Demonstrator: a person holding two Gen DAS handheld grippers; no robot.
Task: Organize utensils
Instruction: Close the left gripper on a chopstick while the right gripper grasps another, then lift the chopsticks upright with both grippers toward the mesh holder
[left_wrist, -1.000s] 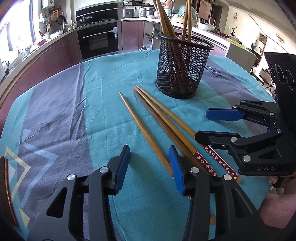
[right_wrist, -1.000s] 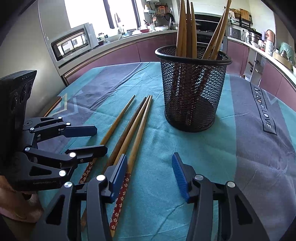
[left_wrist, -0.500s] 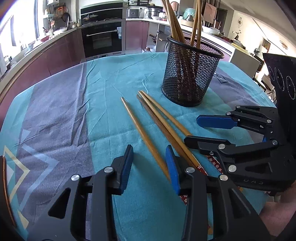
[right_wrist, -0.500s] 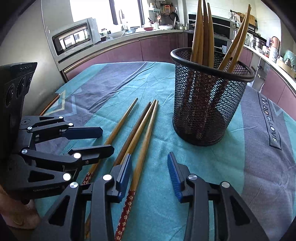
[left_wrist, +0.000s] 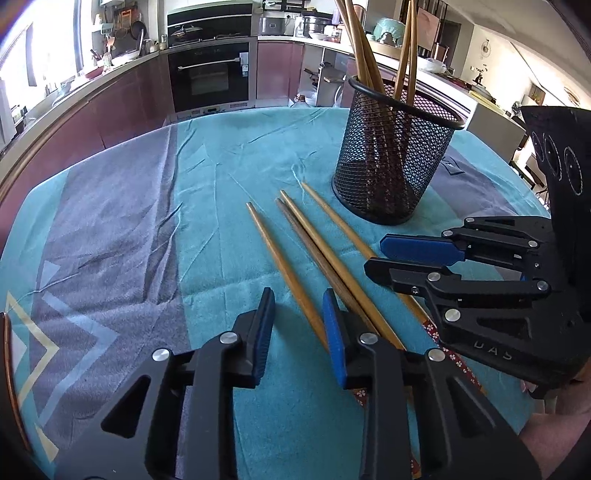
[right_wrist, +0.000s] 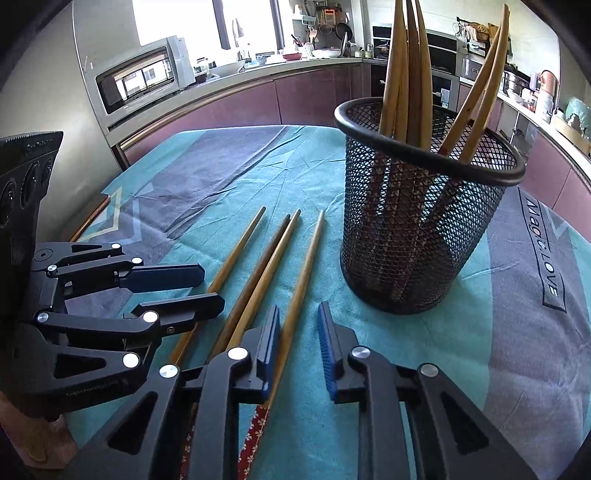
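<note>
Right wrist view: several chopsticks already stand in the mesh holder (right_wrist: 424, 206), four chopsticks (right_wrist: 273, 258) remain flat on the cloth just beside it, and the left gripper (left_wrist: 299, 325) and right gripper (right_wrist: 295, 332) are each closing around one, neither yet clamped.

Bright daylight from blown-out windows (right_wrist: 177, 18) at the back; soft shadows on the worktop (left_wrist: 221, 177). Sharp centre, heavy fisheye bending, dark vignetted corners.
</note>
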